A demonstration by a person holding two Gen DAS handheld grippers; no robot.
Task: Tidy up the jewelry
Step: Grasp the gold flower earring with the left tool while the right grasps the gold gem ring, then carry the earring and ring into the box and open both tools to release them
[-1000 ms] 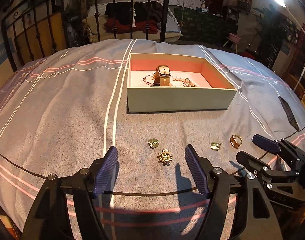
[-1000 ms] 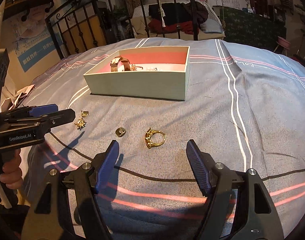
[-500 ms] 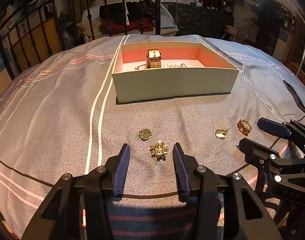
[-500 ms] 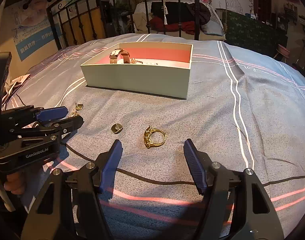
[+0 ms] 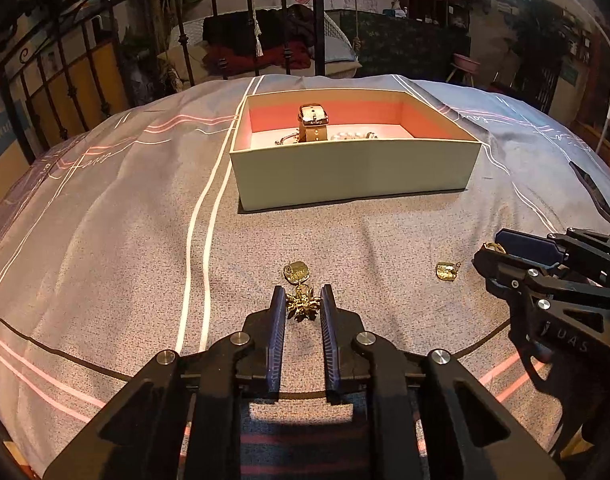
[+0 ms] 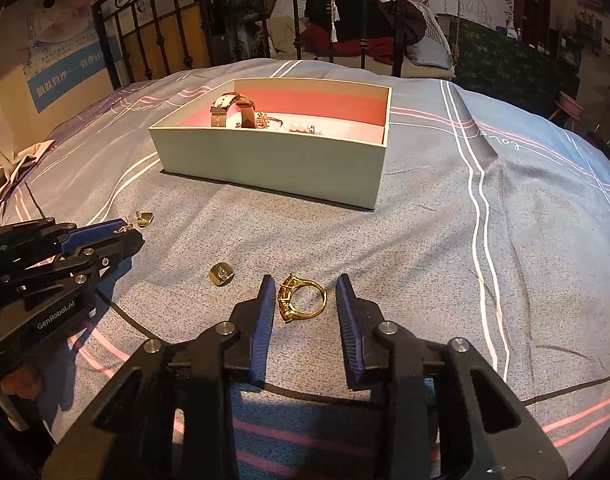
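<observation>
Left gripper closed, pinching flower brooch near bed's front edge. Right gripper just been closing around gold ring, pads not yet touching. Box mid-bed. Risk: ring tipping or skidding on soft fabric under uneven contact.

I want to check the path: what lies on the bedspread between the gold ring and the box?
Nothing: in the right wrist view, the stretch of bedspread between the gold ring and the box is bare.
</observation>
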